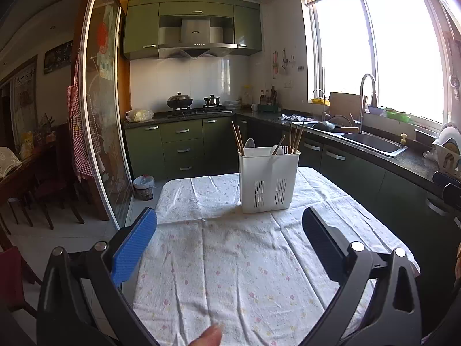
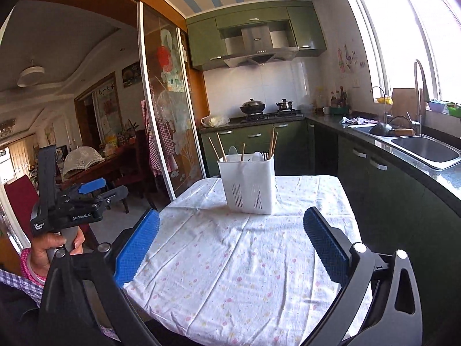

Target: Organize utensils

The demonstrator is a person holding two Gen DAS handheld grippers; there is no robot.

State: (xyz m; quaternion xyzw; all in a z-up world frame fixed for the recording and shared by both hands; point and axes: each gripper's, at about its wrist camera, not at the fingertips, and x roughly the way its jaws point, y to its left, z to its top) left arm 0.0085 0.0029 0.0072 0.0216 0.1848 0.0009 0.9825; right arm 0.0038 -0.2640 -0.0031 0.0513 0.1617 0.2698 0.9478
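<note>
A white slotted utensil holder (image 1: 269, 180) (image 2: 249, 184) stands upright near the far edge of a table under a floral cloth (image 1: 230, 259) (image 2: 236, 259). Wooden chopsticks (image 1: 237, 141) (image 2: 219, 147) and pale spoons (image 1: 249, 143) (image 2: 233, 150) stick out of its top. My left gripper (image 1: 230, 216) hovers over the near half of the cloth, open, with nothing between its blue pads (image 1: 134, 248). My right gripper (image 2: 232, 216) is also open and empty, short of the holder. The right wrist view shows the left gripper (image 2: 109, 189) off the table's left side, held by a hand (image 2: 49, 248).
A dark counter with a steel sink (image 1: 374, 142) (image 2: 429, 148) and tall tap runs along the right under a bright window. A stove with a wok (image 1: 180, 101) sits at the back. A glass sliding door (image 1: 100, 115) and wooden chairs (image 1: 46, 190) lie left.
</note>
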